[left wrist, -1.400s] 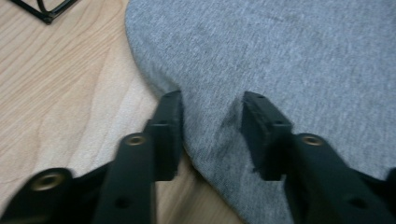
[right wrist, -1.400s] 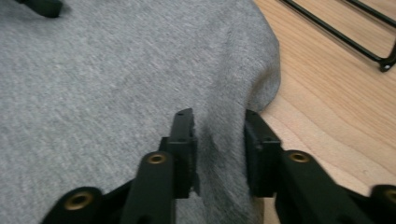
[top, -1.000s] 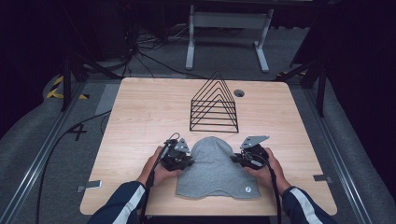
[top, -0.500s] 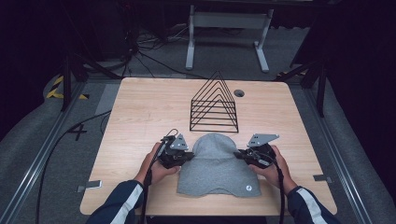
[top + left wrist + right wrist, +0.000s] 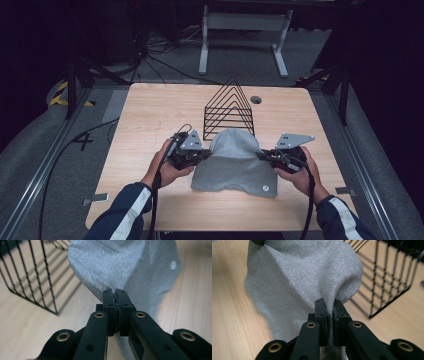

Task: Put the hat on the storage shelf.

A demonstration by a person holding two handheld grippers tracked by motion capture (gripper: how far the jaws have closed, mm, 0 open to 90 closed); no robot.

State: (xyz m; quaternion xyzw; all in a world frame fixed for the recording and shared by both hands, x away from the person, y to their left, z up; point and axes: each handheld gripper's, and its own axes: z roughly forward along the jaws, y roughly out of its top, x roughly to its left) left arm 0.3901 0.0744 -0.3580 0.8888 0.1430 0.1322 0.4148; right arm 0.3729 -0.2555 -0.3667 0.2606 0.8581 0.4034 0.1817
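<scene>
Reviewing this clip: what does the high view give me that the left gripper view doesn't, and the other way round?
The high view takes in the whole table, both hands and the right gripper at the opposite edge of the grey cloth. The left gripper view gives the close detail: the left gripper with its jaws pressed together on a pinched fold of cloth. Both show the cloth, its small round tag and the black wire rack beyond it.

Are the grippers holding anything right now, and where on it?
Both hold the grey cloth: left gripper shut on its left edge, right gripper shut on its right edge.
</scene>
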